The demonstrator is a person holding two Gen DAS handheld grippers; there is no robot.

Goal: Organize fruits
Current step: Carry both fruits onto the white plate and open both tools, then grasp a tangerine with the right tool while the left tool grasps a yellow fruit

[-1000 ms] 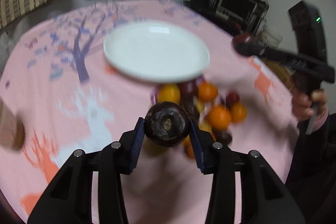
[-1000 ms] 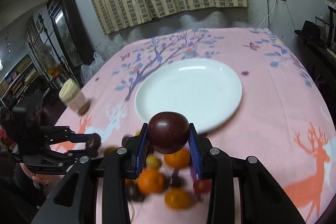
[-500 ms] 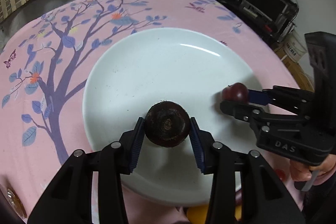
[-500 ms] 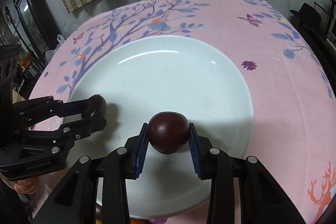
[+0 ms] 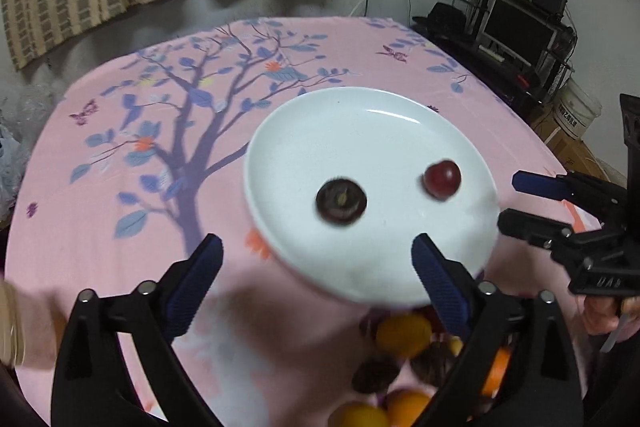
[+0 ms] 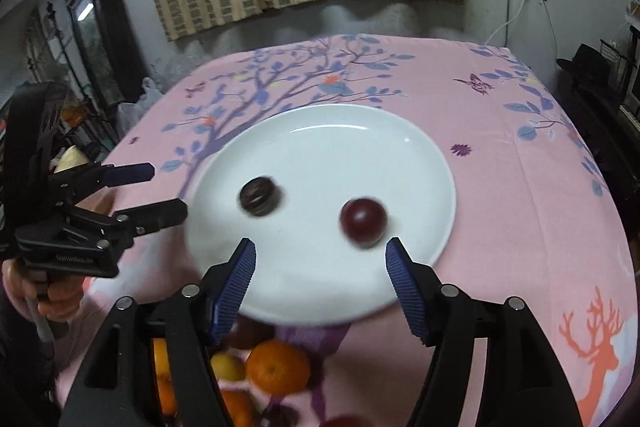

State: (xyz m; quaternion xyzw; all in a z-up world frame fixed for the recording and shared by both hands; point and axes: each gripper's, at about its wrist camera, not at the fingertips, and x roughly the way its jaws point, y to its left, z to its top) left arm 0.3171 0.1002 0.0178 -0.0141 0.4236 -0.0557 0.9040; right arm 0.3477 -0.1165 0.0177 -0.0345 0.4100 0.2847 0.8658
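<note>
Fruits lie on the white plate [image 6: 400, 155] ahead of both grippers: a dark mangosteen [image 5: 341, 202] beyond the left gripper [image 5: 316, 259], a red plum [image 6: 363, 223] beyond the right gripper [image 6: 320, 267]. Both grippers gape wide, holding nothing. Oranges [image 6: 278, 367] and other fruit sit beneath them on the pink tablecloth [image 6: 520, 187].

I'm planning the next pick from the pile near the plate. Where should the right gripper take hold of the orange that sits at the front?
Take the orange across its widest middle, coming down from above with the open right gripper. It is round, so only opposite sides give a hold. A yellow fruit sits close on its left, so probably turn the jaws to close front to back.
</note>
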